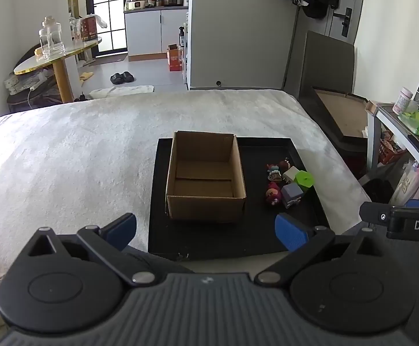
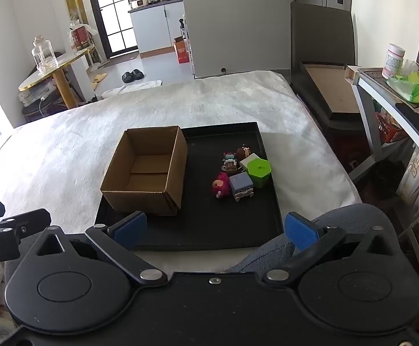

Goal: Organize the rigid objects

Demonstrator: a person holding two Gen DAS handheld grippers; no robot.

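Left gripper [image 1: 206, 232] and right gripper [image 2: 215, 227]: jaws wide apart, nothing held. Toys [image 2: 241, 173] clustered on the tray [image 2: 209, 225], right of the empty box [image 2: 148, 170].

Both cameras are sitting low behind their own fingers, looking forward and slightly down across a bed covered by a white blanket [image 1: 94, 144] toward the kitchen doorway at the far end. The left wrist view is facing the cardboard box [image 1: 205, 176] almost head-on, with the black tray [image 1: 307, 219] spreading to its right. The right wrist view is standing further right, so the box [image 2: 147, 170] is falling left of centre and the toys [image 2: 242, 171] are sitting nearer the middle. Both are sharing the tray [image 2: 267, 222], box, toys [image 1: 288, 181], blanket and back room, and each is catching the other tool at its edge.
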